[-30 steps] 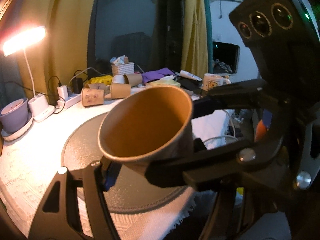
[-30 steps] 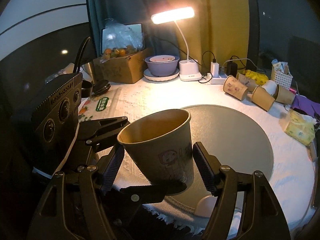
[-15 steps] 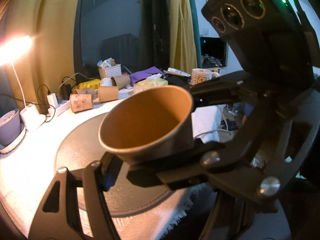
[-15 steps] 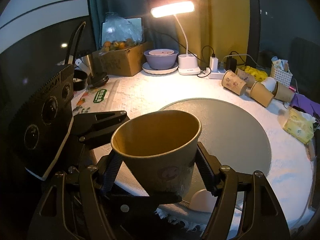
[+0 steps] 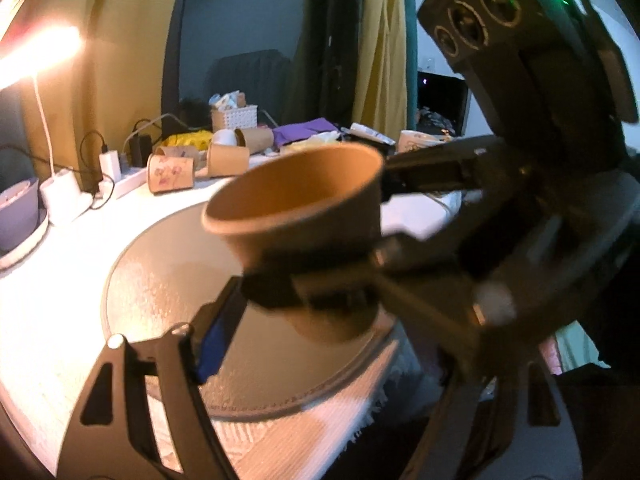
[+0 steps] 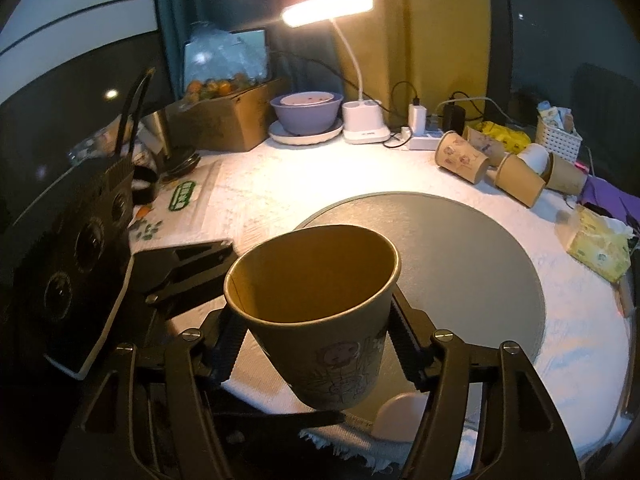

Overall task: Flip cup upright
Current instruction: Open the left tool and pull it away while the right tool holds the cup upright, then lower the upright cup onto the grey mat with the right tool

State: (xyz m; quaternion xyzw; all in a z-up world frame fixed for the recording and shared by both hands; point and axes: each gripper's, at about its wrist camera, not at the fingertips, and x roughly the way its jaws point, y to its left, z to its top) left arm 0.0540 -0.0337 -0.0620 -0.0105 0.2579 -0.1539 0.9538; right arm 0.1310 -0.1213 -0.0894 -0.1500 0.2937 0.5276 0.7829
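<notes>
A brown paper cup [image 6: 316, 312] with a cartoon print is held nearly upright, mouth up, above the near edge of a round grey mat [image 6: 460, 264]. My right gripper [image 6: 316, 340] is shut on the cup, one finger on each side of its wall. In the left wrist view the same cup [image 5: 304, 220] sits in front, clamped by the right gripper's dark fingers. Only the left finger [image 5: 216, 332] of my left gripper [image 5: 304, 320] shows clearly; it stands apart from the cup wall, so the left gripper looks open.
Several paper cups [image 6: 516, 172] lie on their sides at the back right, by a white basket [image 6: 558, 140]. A lit desk lamp [image 6: 360, 80], purple bowl [image 6: 306, 114], cardboard box [image 6: 224, 120] and tissue pack [image 6: 600, 248] ring the white tablecloth.
The cup has turned from tilted to nearly upright and sunk lower toward the mat. The left gripper's finger has come away from the cup while the right gripper keeps hold.
</notes>
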